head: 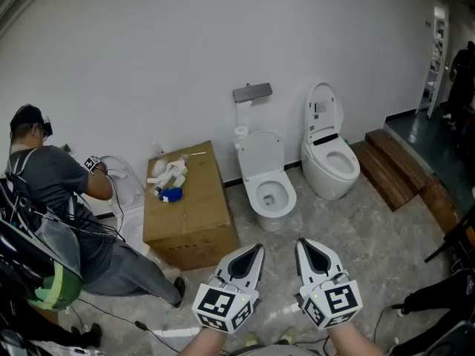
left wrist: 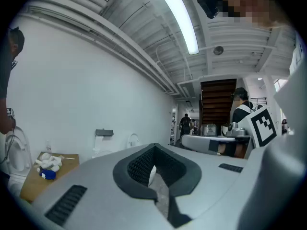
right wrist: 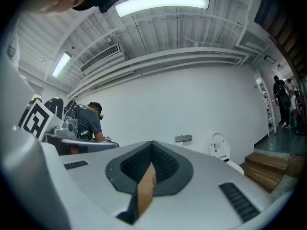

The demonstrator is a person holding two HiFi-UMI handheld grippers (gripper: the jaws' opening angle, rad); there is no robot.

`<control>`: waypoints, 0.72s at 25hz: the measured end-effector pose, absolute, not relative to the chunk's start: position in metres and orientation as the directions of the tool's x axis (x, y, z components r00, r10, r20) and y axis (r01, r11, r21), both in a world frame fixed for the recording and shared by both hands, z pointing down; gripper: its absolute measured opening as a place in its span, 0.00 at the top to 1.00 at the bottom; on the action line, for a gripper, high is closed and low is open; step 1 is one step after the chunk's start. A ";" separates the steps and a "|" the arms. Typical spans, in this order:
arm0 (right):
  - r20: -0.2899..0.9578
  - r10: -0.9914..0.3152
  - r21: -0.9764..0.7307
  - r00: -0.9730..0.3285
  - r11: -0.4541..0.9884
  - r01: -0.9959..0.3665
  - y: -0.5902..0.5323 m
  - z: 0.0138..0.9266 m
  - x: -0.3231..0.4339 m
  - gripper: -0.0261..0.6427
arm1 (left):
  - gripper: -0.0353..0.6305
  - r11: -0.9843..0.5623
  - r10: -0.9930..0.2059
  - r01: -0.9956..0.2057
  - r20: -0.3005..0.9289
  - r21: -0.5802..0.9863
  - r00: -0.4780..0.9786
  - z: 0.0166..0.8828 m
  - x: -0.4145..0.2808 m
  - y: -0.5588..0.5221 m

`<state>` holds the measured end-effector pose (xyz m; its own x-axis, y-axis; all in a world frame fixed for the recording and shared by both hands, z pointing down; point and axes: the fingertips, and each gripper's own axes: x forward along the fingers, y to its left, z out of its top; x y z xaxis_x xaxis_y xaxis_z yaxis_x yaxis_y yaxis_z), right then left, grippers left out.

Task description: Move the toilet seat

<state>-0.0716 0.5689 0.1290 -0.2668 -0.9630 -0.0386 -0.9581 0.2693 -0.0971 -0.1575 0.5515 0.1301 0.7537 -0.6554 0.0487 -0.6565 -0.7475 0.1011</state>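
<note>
Two white toilets stand against the far wall. The middle toilet (head: 269, 190) has its lid raised and its ring seat down over the bowl. The right toilet (head: 330, 154) also has its lid upright, and shows in the right gripper view as a toilet (right wrist: 218, 148). My left gripper (head: 255, 250) and right gripper (head: 303, 244) hang side by side at the bottom of the head view, well short of the toilets. Both are shut with nothing between the jaws. In its own view the left gripper (left wrist: 153, 146) points at the wall, and so does the right gripper (right wrist: 152, 143).
A cardboard box (head: 190, 205) with white and blue items on top stands left of the middle toilet. A person (head: 56, 199) kneels at a third toilet (head: 125, 182) far left. Wooden steps (head: 397, 169) lie at the right. A paper holder (head: 252, 92) hangs on the wall. Cables trail on the floor.
</note>
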 end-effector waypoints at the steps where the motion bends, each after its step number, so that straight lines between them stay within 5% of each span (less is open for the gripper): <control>1: -0.039 -0.962 -0.096 -0.269 0.272 -0.958 0.570 0.130 -0.068 0.94 | 0.94 -0.748 -0.655 -0.657 0.050 0.100 0.754 0.132 -0.153 0.553; 18: -0.046 -0.953 -0.103 -0.300 0.303 -0.947 0.568 0.139 -0.015 0.94 | 0.94 -0.739 -0.667 -0.669 0.059 0.081 0.743 0.138 -0.097 0.553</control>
